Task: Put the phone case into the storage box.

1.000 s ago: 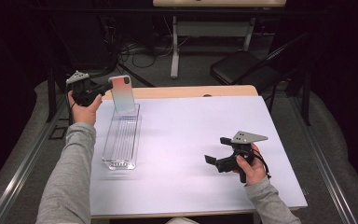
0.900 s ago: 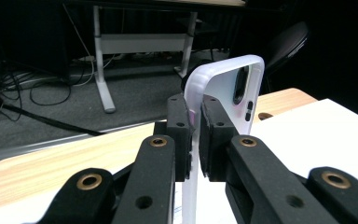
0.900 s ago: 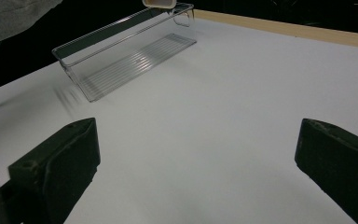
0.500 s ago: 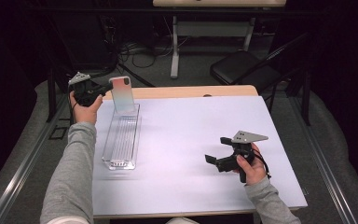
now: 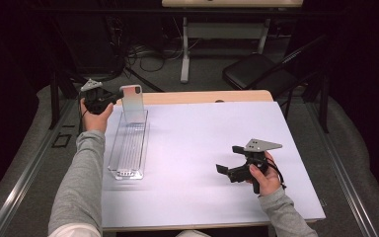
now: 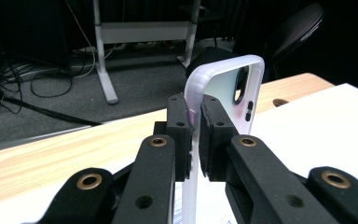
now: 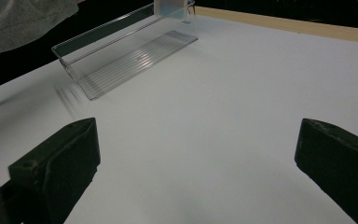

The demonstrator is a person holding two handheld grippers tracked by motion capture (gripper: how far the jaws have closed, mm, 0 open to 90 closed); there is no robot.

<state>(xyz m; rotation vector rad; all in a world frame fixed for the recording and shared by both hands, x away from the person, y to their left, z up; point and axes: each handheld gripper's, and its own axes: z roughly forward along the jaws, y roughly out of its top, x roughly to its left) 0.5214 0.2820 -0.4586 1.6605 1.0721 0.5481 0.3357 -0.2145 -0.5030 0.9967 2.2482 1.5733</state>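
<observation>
A translucent pinkish phone case [image 5: 132, 102] stands upright over the far end of a clear plastic tray [image 5: 130, 144] at the table's left side. My left gripper [image 5: 109, 98] is shut on the case's side edge; in the left gripper view both pads pinch the case [image 6: 223, 88] at its rim, with the left gripper [image 6: 195, 140] pointing along the table. My right gripper [image 5: 229, 159] rests near the front right of the white table, open, with nothing between its fingers [image 7: 60, 161]. The right gripper view also takes in the tray [image 7: 126, 58].
The white sheet [image 5: 212, 143] covers most of the wooden table [image 5: 202, 96]. Beyond the far edge are a black chair [image 5: 256, 71], a desk's legs and cables on the floor. A metal rail [image 5: 34, 163] runs along the left.
My left gripper has come down a little with the phone case toward the tray's far end. My right gripper has stayed where it was.
</observation>
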